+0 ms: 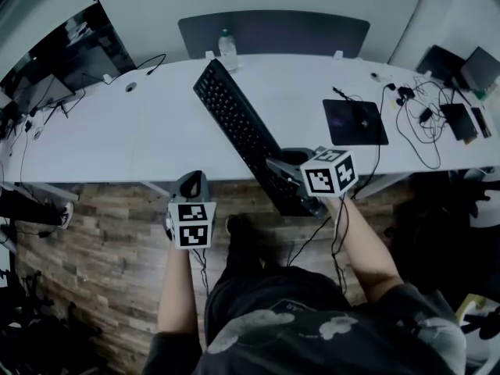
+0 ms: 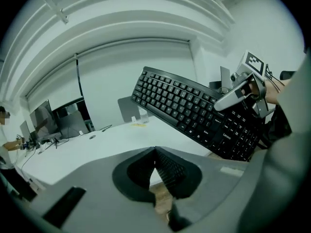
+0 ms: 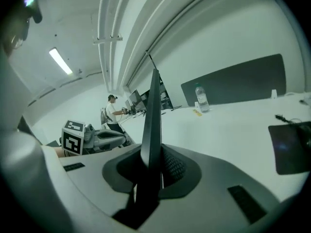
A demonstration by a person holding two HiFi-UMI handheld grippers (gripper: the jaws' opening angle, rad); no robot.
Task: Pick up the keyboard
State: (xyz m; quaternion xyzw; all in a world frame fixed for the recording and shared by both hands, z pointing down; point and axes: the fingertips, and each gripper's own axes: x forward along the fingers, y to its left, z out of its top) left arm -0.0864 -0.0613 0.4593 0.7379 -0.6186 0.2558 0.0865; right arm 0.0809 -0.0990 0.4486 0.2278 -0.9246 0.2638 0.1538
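A black keyboard (image 1: 238, 119) hangs tilted above the white desk (image 1: 141, 131), its near end past the desk's front edge. My right gripper (image 1: 275, 167) is shut on that near end; in the right gripper view the keyboard (image 3: 154, 106) stands edge-on between the pads of my right gripper (image 3: 153, 166). My left gripper (image 1: 192, 184) is off the desk's front edge, left of the keyboard and apart from it. In the left gripper view my left gripper (image 2: 155, 155) is shut with nothing in it, and the keyboard (image 2: 189, 108) and the right gripper (image 2: 241, 90) show at the right.
A water bottle (image 1: 227, 51) stands at the desk's back by a dark divider panel (image 1: 273, 31). A mouse pad with a mouse (image 1: 355, 121) and tangled cables (image 1: 422, 119) lie at the right. Monitors (image 1: 74, 49) stand at the left. A person (image 3: 112, 111) works far off.
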